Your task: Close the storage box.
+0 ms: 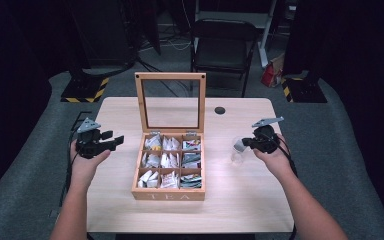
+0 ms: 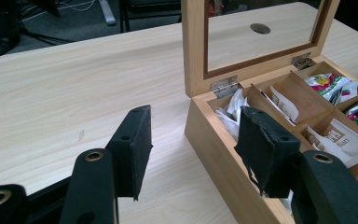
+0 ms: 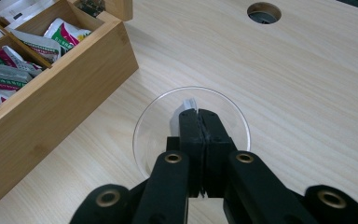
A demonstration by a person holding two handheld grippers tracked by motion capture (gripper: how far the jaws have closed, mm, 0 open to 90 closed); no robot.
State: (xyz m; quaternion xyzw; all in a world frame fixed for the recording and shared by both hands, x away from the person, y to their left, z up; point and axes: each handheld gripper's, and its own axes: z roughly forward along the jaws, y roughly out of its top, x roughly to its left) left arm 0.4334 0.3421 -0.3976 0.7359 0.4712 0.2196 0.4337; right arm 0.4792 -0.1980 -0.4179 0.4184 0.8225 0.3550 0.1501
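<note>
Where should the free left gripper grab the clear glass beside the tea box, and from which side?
Grip the clear glass across its upright wall just below the rim, jaws level, probably coming in from the open table side away from the tea box. The round open mouth faces up and the right gripper hangs over it, shut on a white tea bag, so a top approach is blocked.

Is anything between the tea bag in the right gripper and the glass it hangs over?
Nothing visible. The right gripper is shut on the tea bag directly above the open mouth of the glass, which stands on the table apart from the tea box.
</note>
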